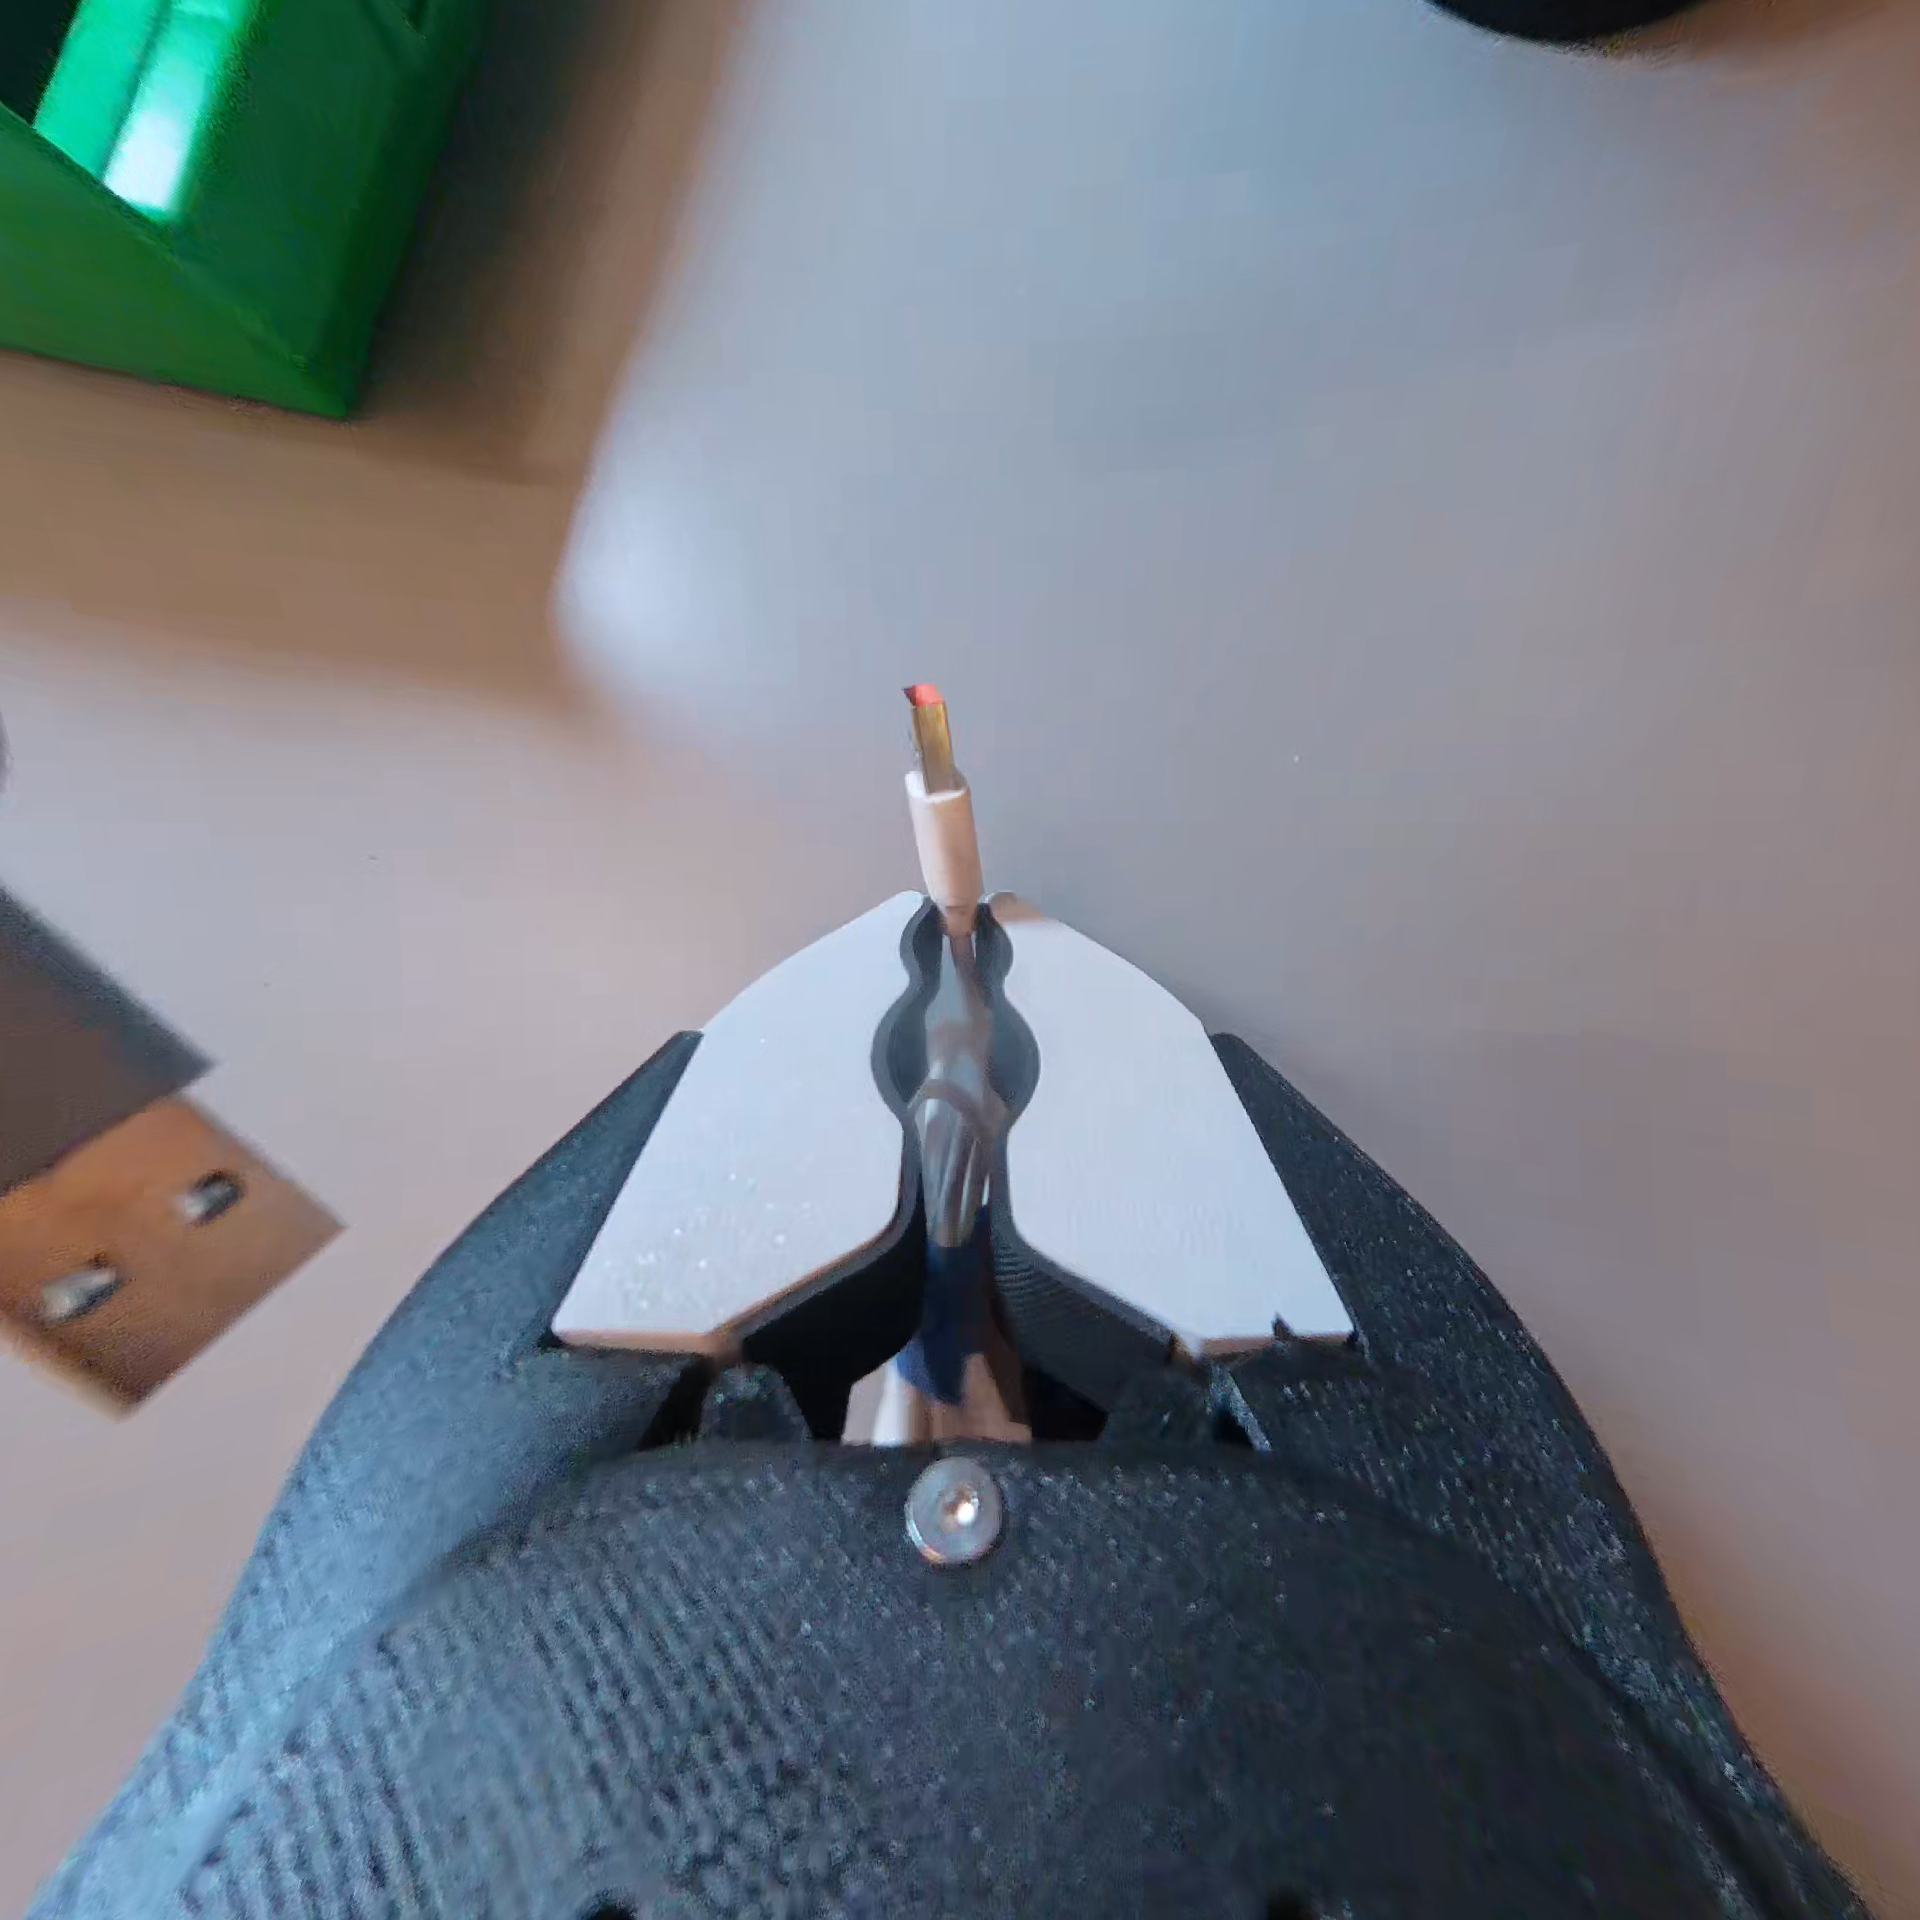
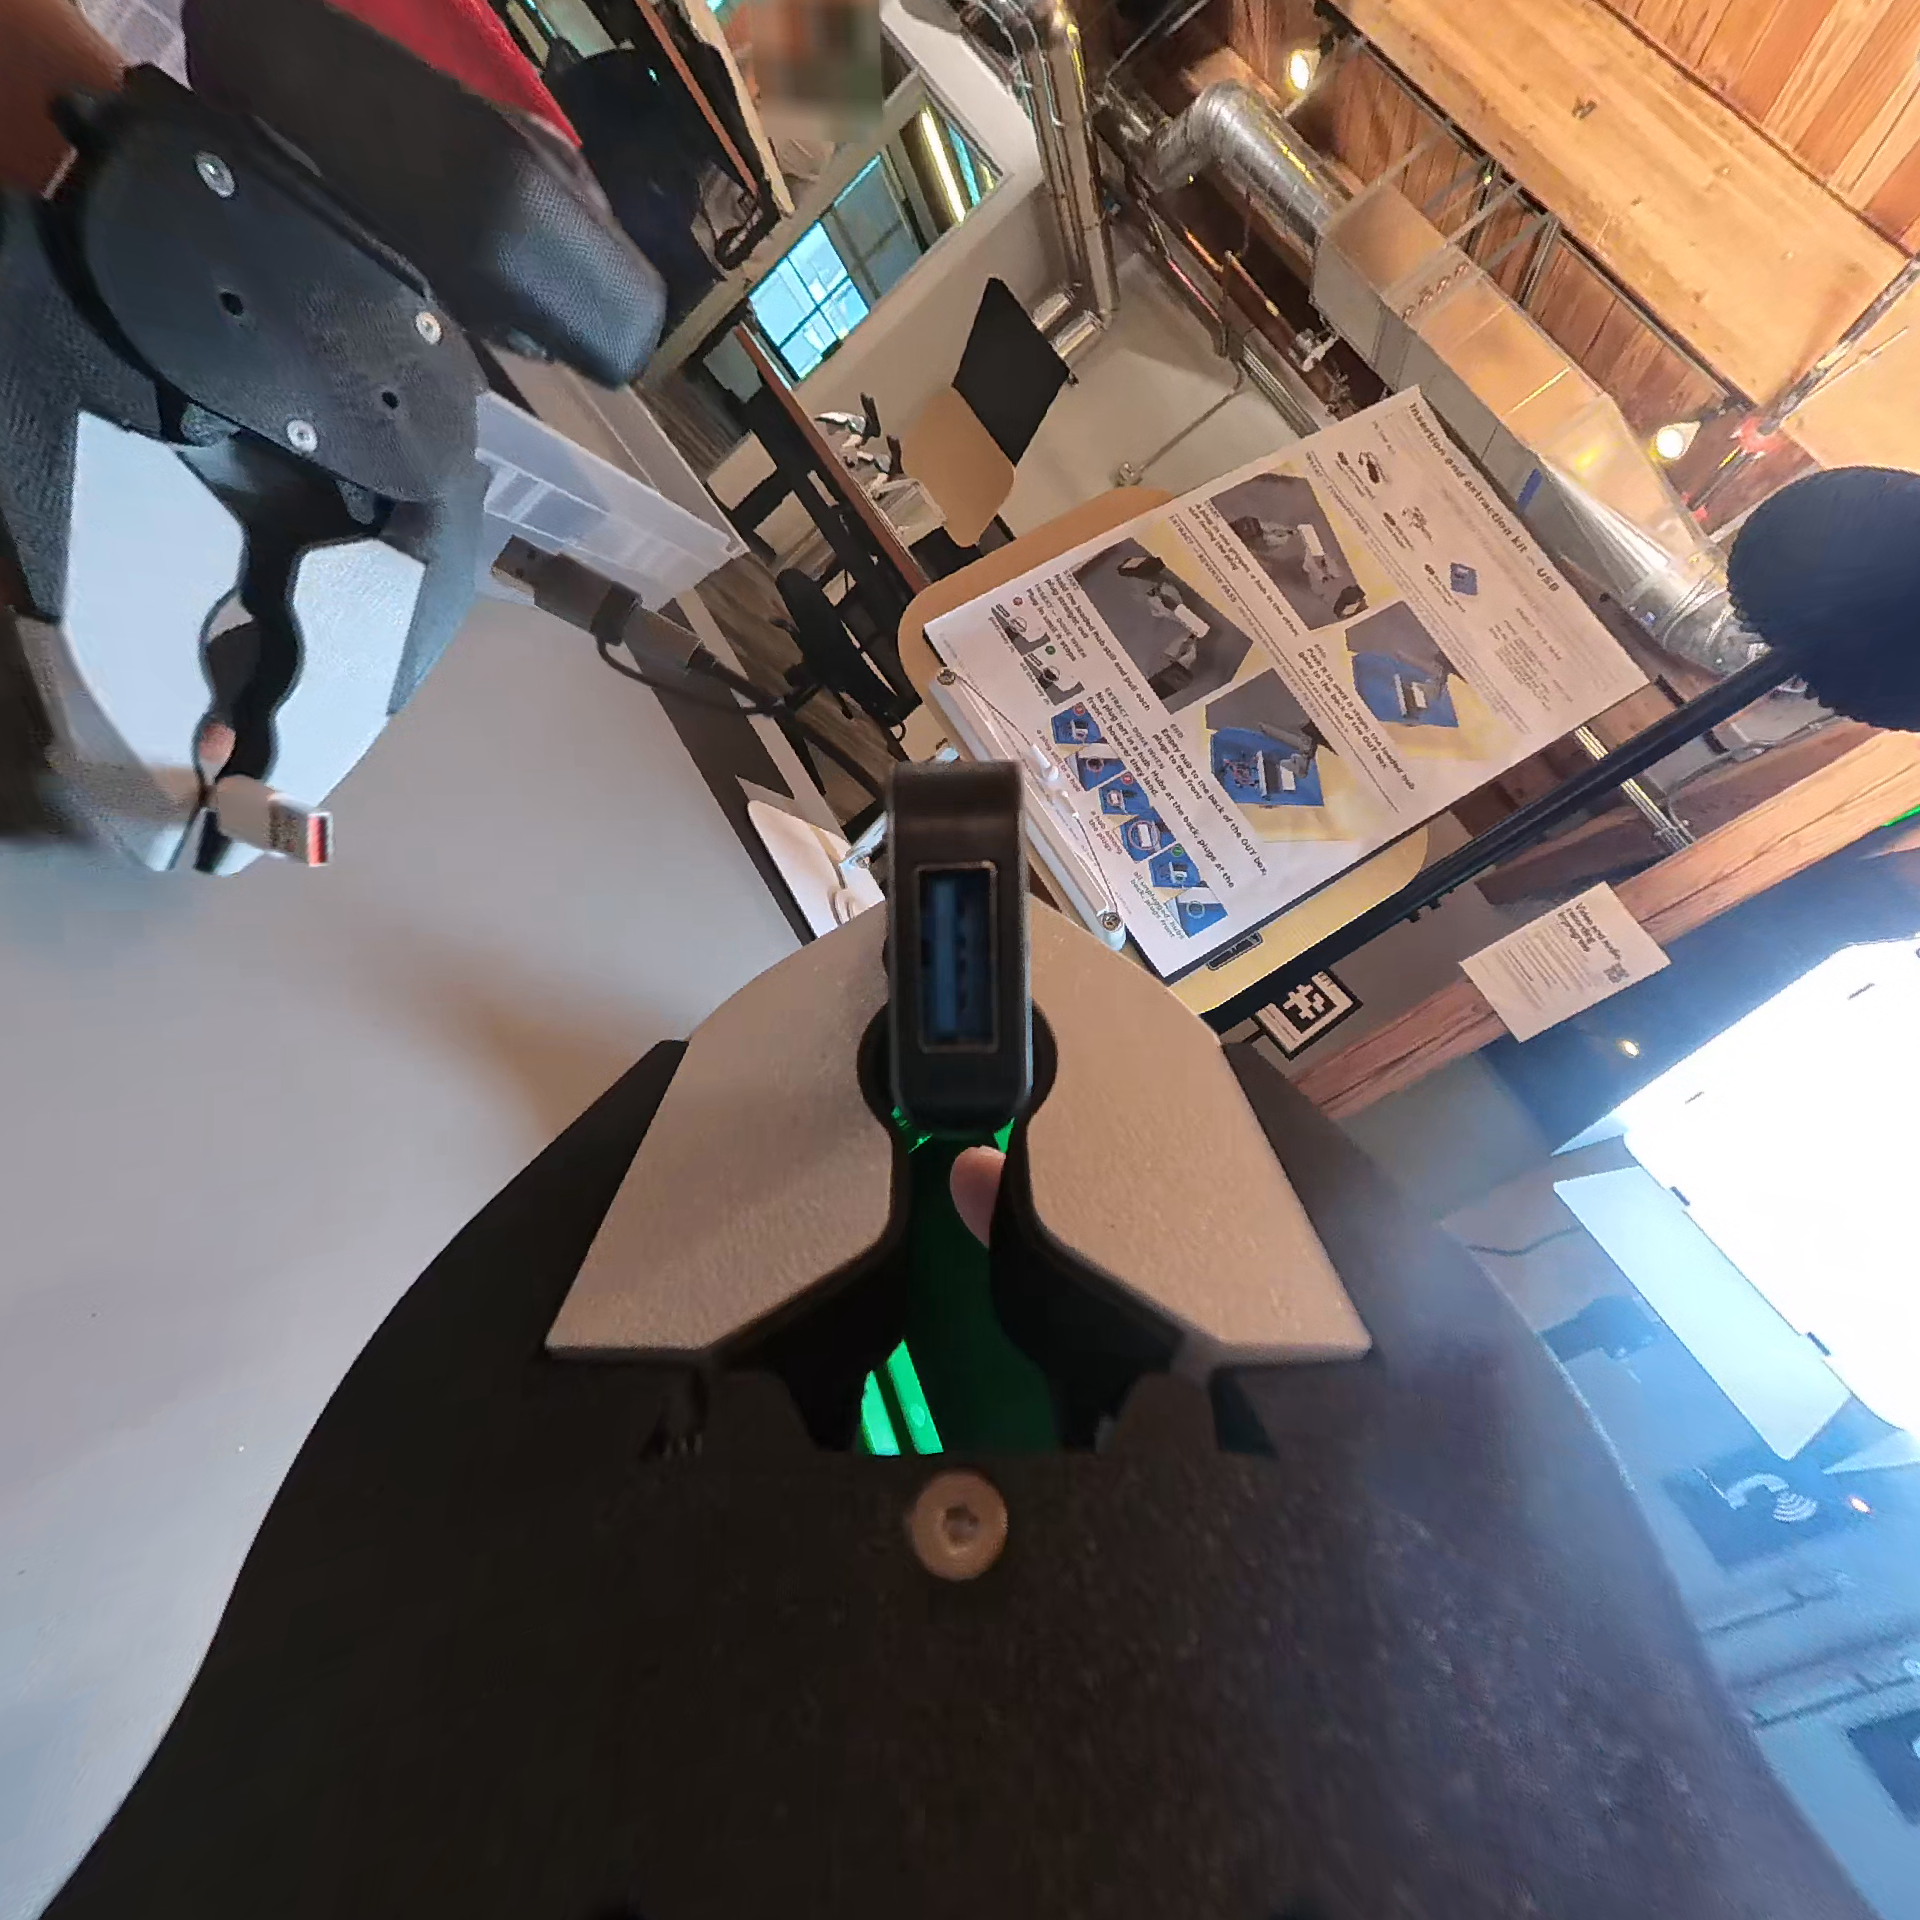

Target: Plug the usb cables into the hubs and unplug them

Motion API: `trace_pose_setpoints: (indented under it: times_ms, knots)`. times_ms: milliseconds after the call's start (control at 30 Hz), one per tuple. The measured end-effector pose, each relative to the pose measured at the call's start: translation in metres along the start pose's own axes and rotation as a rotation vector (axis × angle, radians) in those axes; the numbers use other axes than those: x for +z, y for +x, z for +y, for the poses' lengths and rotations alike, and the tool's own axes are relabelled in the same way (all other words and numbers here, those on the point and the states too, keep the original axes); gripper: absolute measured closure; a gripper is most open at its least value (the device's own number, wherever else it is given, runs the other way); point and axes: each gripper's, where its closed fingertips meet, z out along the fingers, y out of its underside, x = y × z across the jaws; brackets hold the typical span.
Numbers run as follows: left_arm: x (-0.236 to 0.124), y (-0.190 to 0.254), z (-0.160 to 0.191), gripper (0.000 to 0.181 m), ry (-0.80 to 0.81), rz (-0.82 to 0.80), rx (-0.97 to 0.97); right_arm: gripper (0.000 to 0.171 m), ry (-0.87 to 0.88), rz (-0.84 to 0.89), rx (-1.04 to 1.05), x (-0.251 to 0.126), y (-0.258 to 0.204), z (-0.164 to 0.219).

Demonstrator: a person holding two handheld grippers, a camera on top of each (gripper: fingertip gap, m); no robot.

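Observation:
My left gripper (image 1: 961, 906) is shut on a white USB cable; its plug (image 1: 935, 790), metal with an orange-red tip, sticks out past the fingertips above the pale table. My right gripper (image 2: 961, 997) is shut on a black USB hub (image 2: 956, 956), held on end with a blue USB port facing the camera. In the right wrist view the left gripper (image 2: 223, 769) shows at the upper left with the white plug (image 2: 281, 826) pointing right, well apart from the hub.
A green box (image 1: 208, 208) stands at the upper left of the left wrist view, with a wooden piece with screws (image 1: 135, 1226) at the left edge. In the right wrist view a clear bin (image 2: 592, 499), another cable with metal connectors (image 2: 623, 623), an instruction sheet (image 2: 1299, 686) and a dark microphone (image 2: 1829, 592) lie beyond. Across from one pair of fingers to the other is roughly 20 cm.

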Motion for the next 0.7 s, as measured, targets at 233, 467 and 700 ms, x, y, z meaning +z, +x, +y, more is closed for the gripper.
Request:
trace_pose_setpoints:
  times_ms: [233, 467, 700]
  knots:
    - [-0.039, 0.018, -0.042, 0.175, 0.152, 0.049, 0.019, 0.16, 0.02, -0.002, 0.041, -0.001, 0.002, 0.001]
    - [-0.096, 0.122, -0.054, 0.175, 0.314, 0.842, -0.03, 0.16, 0.029, -0.026, 0.031, 0.001, -0.006, -0.003]
    - [-0.093, 0.118, -0.033, 0.171, 0.211, 0.935, -0.042, 0.16, 0.017, -0.03, 0.048, 0.003, -0.006, 0.0]
